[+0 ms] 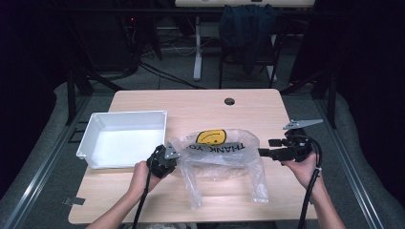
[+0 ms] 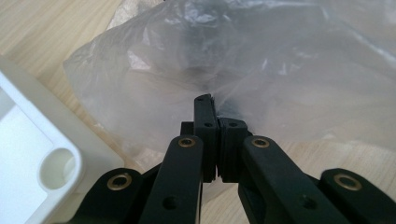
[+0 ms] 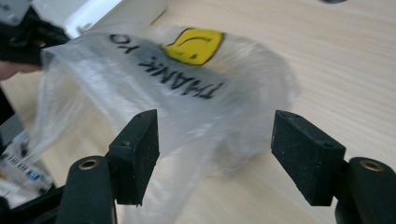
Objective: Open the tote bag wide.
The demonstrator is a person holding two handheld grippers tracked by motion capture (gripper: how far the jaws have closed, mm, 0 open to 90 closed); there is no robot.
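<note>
Bin (image 1: pixel 102 125) flanks bag (image 1: pixel 220 155), pinched by left claw (image 1: pixel 170 153); right claw (image 1: pixel 264 149) gapes wide.

A white bin (image 1: pixel 123 138) blocks the tabletop's (image 1: pixel 191 102) left edge, and a crumpled bag (image 1: pixel 220 157) fills the middle toward the near edge. The far edge and both far corners lie open, as does a strip along the right edge.
</note>
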